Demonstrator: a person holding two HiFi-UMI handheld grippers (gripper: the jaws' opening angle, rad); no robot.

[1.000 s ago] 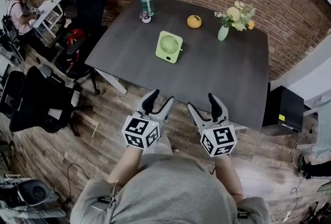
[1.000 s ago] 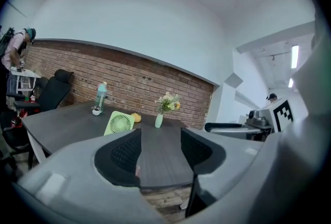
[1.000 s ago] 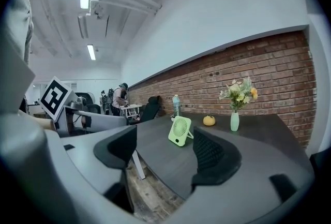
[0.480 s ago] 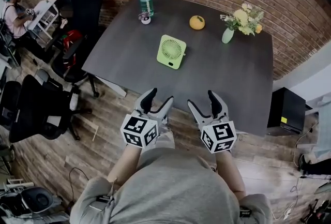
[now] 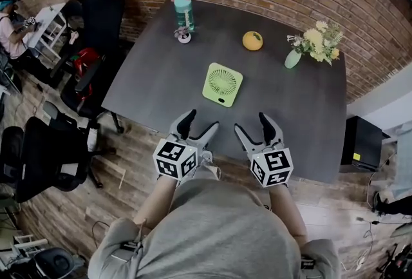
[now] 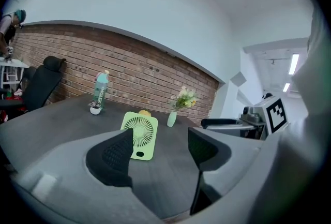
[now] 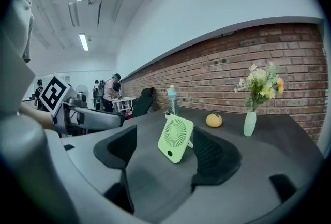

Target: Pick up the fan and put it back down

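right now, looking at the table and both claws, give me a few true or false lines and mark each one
1. The green fan stands on the dark table. True.
2. The left claw is shut on the fan. False: its jaws are opening with nothing between them, and the fan stands farther off on the table.
3. The right claw is open and empty. True.
4. The vase is empty. False: it holds yellow and white flowers.
5. The bottle stands beside a small pot. True.
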